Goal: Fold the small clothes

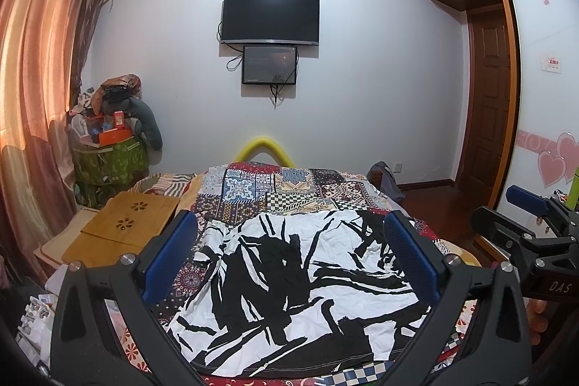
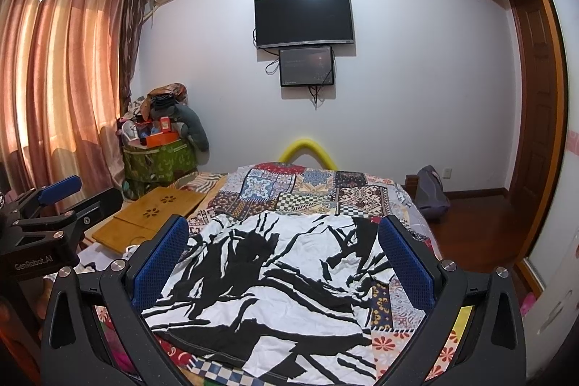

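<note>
Bedroom walls painted pale surround us, with a dark television (image 1: 270, 17) mounted over a smaller screen (image 1: 269, 65), pink curtains (image 2: 61, 67) at the left and a wooden lap desk (image 1: 125, 228) at the bed's left edge. Our patchwork bedspread (image 1: 275, 189) covers the bed in front of us.

We hold both grippers level and side by side above the near end of the bed, both aimed at the far wall. Our left gripper (image 1: 289, 255) has its blue-padded fingers (image 1: 170, 255) spread wide, framing the garment with nothing between them. Our right gripper (image 2: 284, 257) is likewise spread wide and holds nothing; in the left wrist view we see it just to the right (image 1: 524, 216), and in the right wrist view the left one shows at the left edge (image 2: 59, 201).

Our black-and-white shirt (image 1: 289, 281) lies on the bedspread right below both grippers, touched by neither. It is spread mostly flat, wrinkled across its middle, with bold jagged black streaks on white. Its dark hem (image 1: 286, 362) runs along the nearest edge.
</note>
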Motion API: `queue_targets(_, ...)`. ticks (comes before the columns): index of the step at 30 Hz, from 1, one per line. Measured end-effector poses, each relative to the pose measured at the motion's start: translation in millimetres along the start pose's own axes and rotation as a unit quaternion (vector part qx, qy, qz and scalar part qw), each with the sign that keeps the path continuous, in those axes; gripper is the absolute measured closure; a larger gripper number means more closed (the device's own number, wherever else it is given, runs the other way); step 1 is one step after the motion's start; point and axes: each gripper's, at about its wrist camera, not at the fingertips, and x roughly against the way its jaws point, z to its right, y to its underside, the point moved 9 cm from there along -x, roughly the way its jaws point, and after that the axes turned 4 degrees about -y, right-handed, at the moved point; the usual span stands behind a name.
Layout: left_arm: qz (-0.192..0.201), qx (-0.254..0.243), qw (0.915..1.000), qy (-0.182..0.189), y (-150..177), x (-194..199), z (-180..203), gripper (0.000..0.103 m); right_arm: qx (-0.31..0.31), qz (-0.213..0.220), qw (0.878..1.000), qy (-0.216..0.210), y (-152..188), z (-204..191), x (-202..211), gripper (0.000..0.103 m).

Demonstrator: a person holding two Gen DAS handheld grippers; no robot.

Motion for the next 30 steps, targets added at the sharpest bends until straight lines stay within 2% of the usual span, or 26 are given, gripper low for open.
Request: queue_targets(30,-0.007,0.005,1.0000,0.001,3.3,-5.9,-2.4,0.000,-0.008,-0.010,1.000,-0.004,4.7,-0.9,-8.5,0.000)
